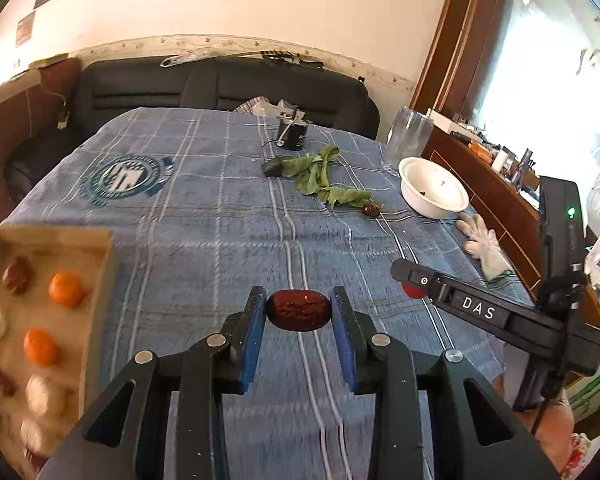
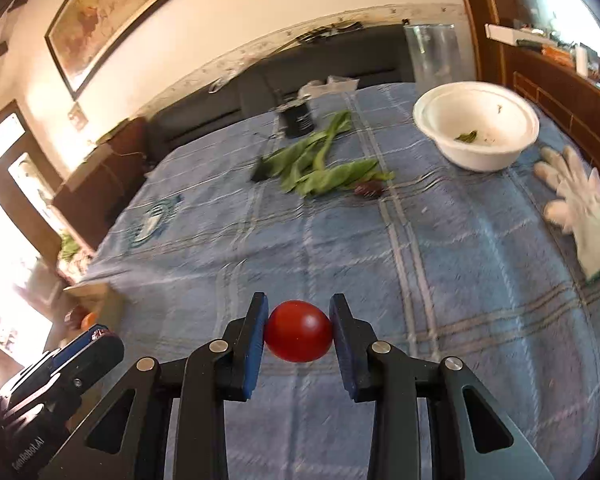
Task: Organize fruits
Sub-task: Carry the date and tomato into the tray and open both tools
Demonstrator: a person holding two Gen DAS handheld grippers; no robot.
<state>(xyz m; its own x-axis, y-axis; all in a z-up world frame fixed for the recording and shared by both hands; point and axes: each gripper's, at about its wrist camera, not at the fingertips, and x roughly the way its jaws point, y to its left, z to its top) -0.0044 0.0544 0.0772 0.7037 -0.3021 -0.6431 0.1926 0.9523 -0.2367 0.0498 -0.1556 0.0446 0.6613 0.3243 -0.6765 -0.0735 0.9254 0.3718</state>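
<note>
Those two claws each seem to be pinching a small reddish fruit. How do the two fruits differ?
The date in the left gripper is dark brownish red, wrinkled and oblong, held by its ends. The tomato in the right gripper is brighter red, smooth and round. The date looks flatter; the tomato fills the gap with a fuller, ball-like shape. Both are small, glossy and clamped between blue pads above the blue plaid cloth.

Setting: you're in a home living room | landmark: blue plaid cloth (image 1: 204,216) on the table | behind it: dark sofa (image 1: 220,88) | above that: framed painting (image 2: 116,16) | right of cloth: cluttered wooden sideboard (image 1: 496,184)
</note>
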